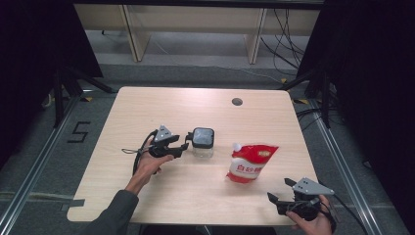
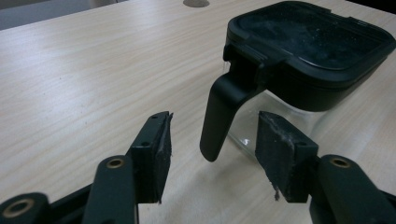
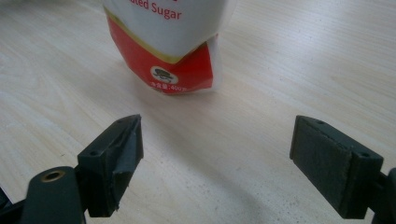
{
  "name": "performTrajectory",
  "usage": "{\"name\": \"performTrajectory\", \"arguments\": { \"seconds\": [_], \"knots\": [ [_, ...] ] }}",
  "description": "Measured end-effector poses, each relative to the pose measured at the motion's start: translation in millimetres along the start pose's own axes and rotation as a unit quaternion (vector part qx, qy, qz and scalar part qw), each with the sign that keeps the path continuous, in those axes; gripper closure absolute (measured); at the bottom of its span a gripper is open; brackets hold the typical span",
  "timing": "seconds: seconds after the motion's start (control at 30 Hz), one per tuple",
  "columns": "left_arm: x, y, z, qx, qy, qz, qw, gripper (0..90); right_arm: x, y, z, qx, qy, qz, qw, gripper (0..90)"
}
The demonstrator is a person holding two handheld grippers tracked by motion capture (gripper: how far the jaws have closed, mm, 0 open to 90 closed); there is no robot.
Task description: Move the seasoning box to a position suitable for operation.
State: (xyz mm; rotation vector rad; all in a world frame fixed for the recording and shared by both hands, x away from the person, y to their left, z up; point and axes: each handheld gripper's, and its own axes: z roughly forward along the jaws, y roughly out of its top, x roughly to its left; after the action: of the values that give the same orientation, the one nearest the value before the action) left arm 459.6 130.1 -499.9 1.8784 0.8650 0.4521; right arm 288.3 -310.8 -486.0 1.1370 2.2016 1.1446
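Near the middle of the high view, the left gripper (image 1: 187,140) sits right beside a small clear jar (image 1: 202,143) with a black lid, its 2 jaws spread and pointed at the jar's near side. That looks like a lineup for a grasp: the left gripper view shows a black handle (image 2: 223,114) dropping from the lid's edge, hanging in the gap between the 2 pads (image 2: 158,154), with neither pad touching it. So this gripper is released, holding nothing, and I judge the handle is the reason it came in from this side.

The red and white sugar bag (image 1: 250,162) lies flat on the table (image 1: 147,105), right of centre in the high view, apart from the jar. The right gripper (image 1: 281,190) waits at the lower right of that view near the table's front edge, jaws wide apart and empty, aimed at the bag's bottom end as if standing by.

The high view gives the layout: jar, bag and both hands across the tabletop. It cannot show the handle clearly; the left gripper view does, along with the dusty lid. The right gripper view brings in the print on the bag (image 3: 168,46), "Sugar" at the upper middle, unreadable from above.
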Motion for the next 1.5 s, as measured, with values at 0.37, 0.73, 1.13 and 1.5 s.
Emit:
{"name": "performTrajectory", "arguments": {
  "seconds": [0.37,0.73,1.13,1.5],
  "knots": [
    [5.1,0.8,18.2,0.011,-0.012,0.029,0.9994,54.7,-2.5,-0.3,1.2,0.003,0.003,-0.012,0.9999,19.0],
    [1.0,-0.8,19.0,0.007,-0.038,0.061,0.9974,73.8,-2.4,-1.2,1.2,0.01,0.01,-0.002,0.9999,20.5],
    [-18.9,-10.2,-8.5,0.021,-0.022,0.06,0.9977,74.1,-3.0,-1.4,0.2,0.001,-0.001,-0.001,1.0,22.1],
    [-31.8,-23.0,-29.8,0.017,-0.026,0.06,0.9977,74.7,-3.8,-1.2,-1.4,-0.002,-0.001,0.004,1.0,24.7]
  ]
}}
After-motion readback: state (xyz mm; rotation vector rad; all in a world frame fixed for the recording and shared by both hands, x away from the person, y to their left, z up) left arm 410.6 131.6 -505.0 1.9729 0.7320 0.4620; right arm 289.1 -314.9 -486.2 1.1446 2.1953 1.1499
